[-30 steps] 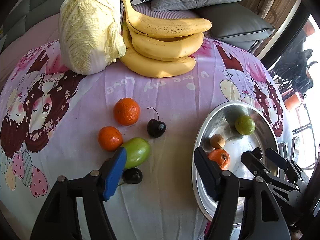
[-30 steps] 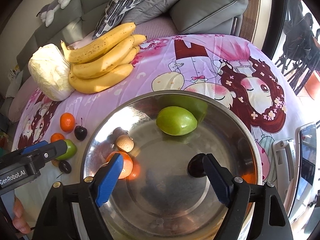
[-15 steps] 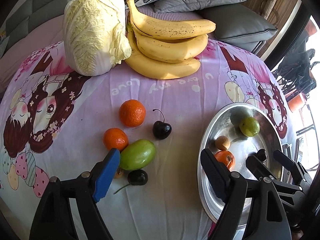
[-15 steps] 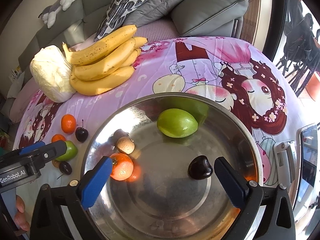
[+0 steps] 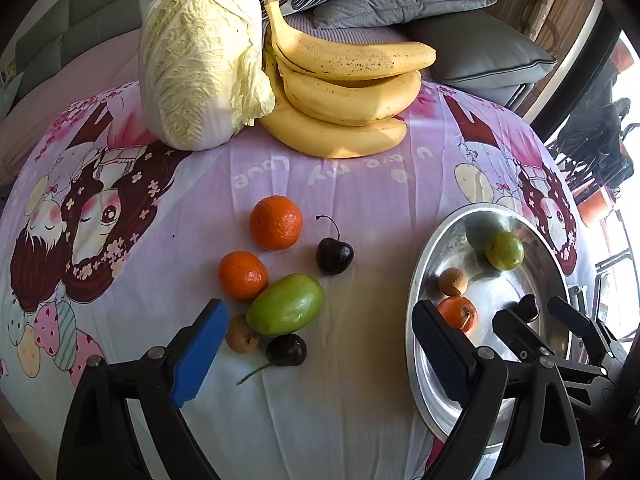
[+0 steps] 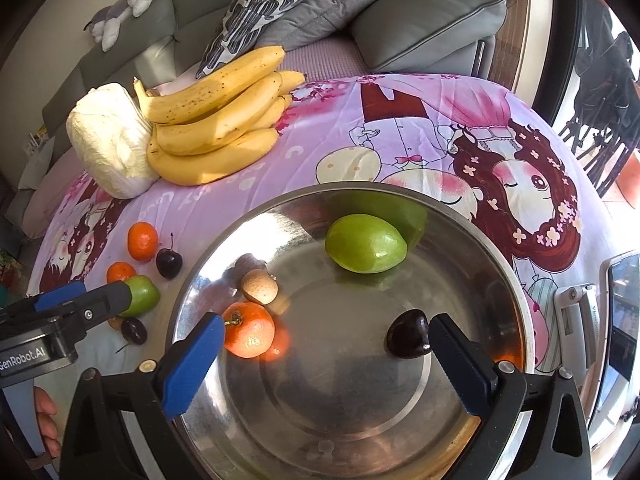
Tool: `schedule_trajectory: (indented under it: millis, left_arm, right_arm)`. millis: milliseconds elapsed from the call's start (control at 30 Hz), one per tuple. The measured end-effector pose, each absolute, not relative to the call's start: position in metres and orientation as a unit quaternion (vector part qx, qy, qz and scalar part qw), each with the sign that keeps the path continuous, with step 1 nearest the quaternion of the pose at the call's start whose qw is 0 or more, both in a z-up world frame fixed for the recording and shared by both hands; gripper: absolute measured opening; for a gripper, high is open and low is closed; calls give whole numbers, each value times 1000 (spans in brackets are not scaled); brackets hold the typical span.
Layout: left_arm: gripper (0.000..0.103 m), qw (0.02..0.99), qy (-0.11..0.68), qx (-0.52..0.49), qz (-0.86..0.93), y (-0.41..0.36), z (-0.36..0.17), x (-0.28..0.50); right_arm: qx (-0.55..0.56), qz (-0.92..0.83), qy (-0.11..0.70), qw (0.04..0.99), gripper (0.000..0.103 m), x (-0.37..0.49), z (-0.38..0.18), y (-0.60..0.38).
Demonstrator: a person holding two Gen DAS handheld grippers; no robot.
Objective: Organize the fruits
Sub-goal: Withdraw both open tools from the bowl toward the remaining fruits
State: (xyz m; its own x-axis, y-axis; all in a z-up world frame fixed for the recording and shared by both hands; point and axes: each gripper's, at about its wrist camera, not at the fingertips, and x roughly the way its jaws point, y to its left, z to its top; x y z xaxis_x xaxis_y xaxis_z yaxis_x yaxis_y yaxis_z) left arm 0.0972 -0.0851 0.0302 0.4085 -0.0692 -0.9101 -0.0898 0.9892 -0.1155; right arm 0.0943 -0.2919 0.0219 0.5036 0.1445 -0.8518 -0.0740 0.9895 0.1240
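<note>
A steel plate (image 6: 400, 420) holds a green fruit (image 6: 365, 243), a tangerine (image 6: 249, 329), a small brown fruit (image 6: 259, 286) and a dark cherry (image 6: 407, 338). My right gripper (image 6: 324, 364) is open above the plate, its right finger just beside the cherry. My left gripper (image 5: 320, 352) is open above the cloth. Ahead of it lie a green fruit (image 5: 285, 304), two tangerines (image 5: 276, 222) (image 5: 242, 275), two cherries (image 5: 334, 255) (image 5: 286, 350) and a small brown fruit (image 5: 241, 339). The plate (image 5: 420, 280) lies to the right in the left wrist view.
A bunch of bananas (image 5: 344, 92) and a napa cabbage (image 5: 200, 64) sit at the far side of the pink cartoon tablecloth (image 5: 160, 200). Grey cushions (image 6: 424, 24) and a sofa lie behind. A phone on a stand (image 6: 616, 320) is right of the plate.
The right gripper has opened wider and drawn back, leaving the cherry lying on the plate. The left gripper has pulled back, so the loose fruits show fully in front of it.
</note>
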Motion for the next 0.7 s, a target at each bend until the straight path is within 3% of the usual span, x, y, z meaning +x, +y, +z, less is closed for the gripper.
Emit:
schedule_trajectory:
  millis: [700]
  left_arm:
    - [93, 835, 540, -96, 43, -41, 36, 78]
  right_arm:
    - [5, 130, 481, 867, 103, 87, 30, -242]
